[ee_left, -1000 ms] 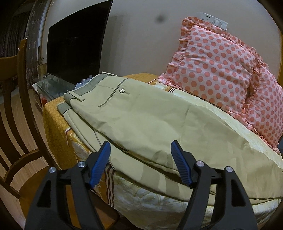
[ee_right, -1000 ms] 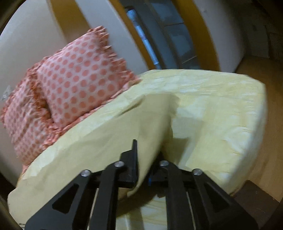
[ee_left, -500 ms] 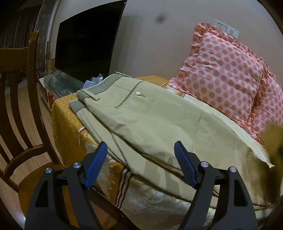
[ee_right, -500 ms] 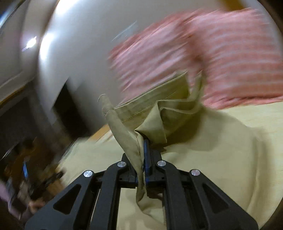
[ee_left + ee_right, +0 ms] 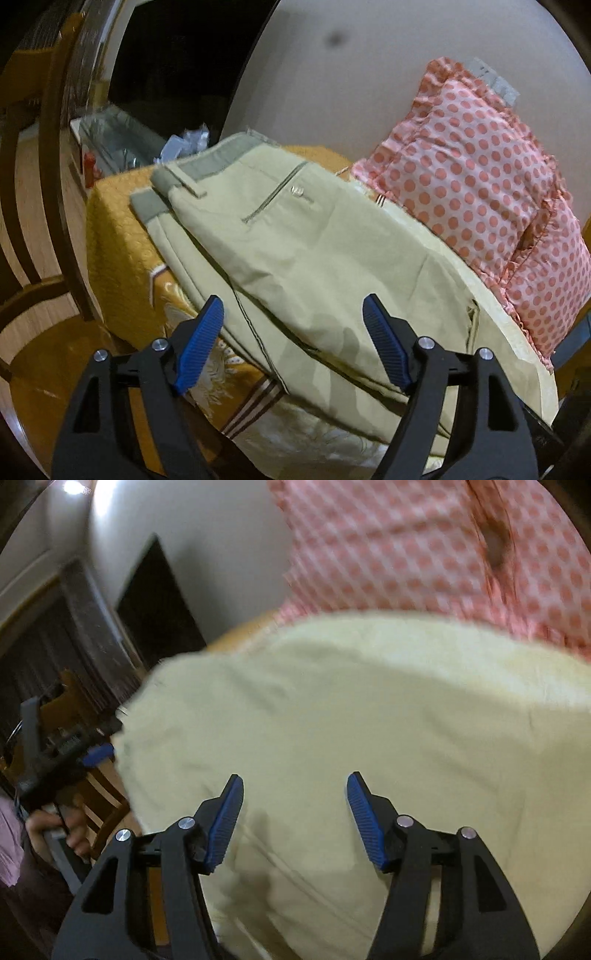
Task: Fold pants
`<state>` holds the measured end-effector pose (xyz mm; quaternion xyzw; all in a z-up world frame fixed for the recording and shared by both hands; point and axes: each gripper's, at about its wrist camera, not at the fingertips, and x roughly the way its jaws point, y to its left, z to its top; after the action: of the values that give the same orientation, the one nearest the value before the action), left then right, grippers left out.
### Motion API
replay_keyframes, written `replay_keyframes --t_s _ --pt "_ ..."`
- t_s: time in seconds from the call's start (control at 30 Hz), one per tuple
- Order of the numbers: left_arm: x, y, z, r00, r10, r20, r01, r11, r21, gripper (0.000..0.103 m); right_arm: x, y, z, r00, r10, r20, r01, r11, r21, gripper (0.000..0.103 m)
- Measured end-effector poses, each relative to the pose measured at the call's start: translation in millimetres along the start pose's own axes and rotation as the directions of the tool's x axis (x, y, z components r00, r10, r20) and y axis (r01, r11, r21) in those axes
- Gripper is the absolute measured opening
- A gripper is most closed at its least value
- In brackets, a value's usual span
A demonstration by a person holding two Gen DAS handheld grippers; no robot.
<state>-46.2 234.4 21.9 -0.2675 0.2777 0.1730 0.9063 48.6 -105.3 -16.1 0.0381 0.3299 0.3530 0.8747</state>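
Khaki pants (image 5: 306,258) lie folded on the bed, waistband at the far left, a button pocket on top. The legs are doubled over toward the waist, with a hem edge at the right. My left gripper (image 5: 295,347) is open and empty, just above the near edge of the pants. My right gripper (image 5: 293,819) is open and empty, close above the folded khaki cloth (image 5: 351,720). The left gripper, held by a hand, also shows at the left of the right wrist view (image 5: 59,753).
Two pink polka-dot pillows (image 5: 480,206) lean on the wall behind the pants. An orange patterned bedspread (image 5: 118,240) covers the bed. A wooden chair (image 5: 37,221) stands at the left. A dark TV (image 5: 177,66) and a glass shelf are beyond the bed.
My right gripper carried the pant legs over toward the waistband, then opened and let go of them. The pants now lie doubled. My left gripper stayed open and shifted slightly.
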Motion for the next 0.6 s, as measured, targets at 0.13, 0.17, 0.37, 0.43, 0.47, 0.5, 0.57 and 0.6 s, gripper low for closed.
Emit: replay_keyframes --t_s 0.13,0.17,0.37,0.43,0.47,0.5,0.57,0.6 --pt "9 0 7 1.000 -0.012 -0.026 0.011 1.000 -0.024 0.070 0 4 1 1.000 -0.001 -0.010 0.001 1.000 -0.009 0.063" --pt "13 1 9 0.999 -0.005 -0.036 0.003 0.999 -0.036 0.069 0 5 0 1.000 0.004 -0.012 -0.004 1.000 -0.010 0.064" --pt "23 13 19 0.997 0.026 -0.066 -0.031 0.997 -0.076 0.013 -4 6 -4 1.000 0.024 -0.015 -0.024 1.000 -0.015 0.070" --pt "17 23 18 0.997 -0.021 -0.076 0.011 0.992 -0.128 0.004 0 3 -3 1.000 0.026 -0.017 -0.027 0.999 -0.019 0.071" --pt "12 26 16 0.996 -0.029 -0.082 0.018 0.990 -0.139 0.003 0 3 -2 1.000 0.026 -0.017 -0.027 0.999 -0.020 0.071" --pt "8 29 14 0.996 -0.032 -0.083 0.020 0.990 -0.143 0.003 1 2 -2 0.999 0.027 -0.017 -0.027 0.999 -0.020 0.071" --pt "2 33 8 0.995 -0.035 -0.094 0.021 0.989 -0.146 0.003 1 1 -1 0.999 0.031 -0.017 -0.031 0.999 -0.018 0.071" --pt "1 35 5 0.994 -0.035 -0.099 0.020 0.989 -0.146 0.005 1 1 0 0.999 0.033 -0.017 -0.033 0.999 -0.016 0.072"
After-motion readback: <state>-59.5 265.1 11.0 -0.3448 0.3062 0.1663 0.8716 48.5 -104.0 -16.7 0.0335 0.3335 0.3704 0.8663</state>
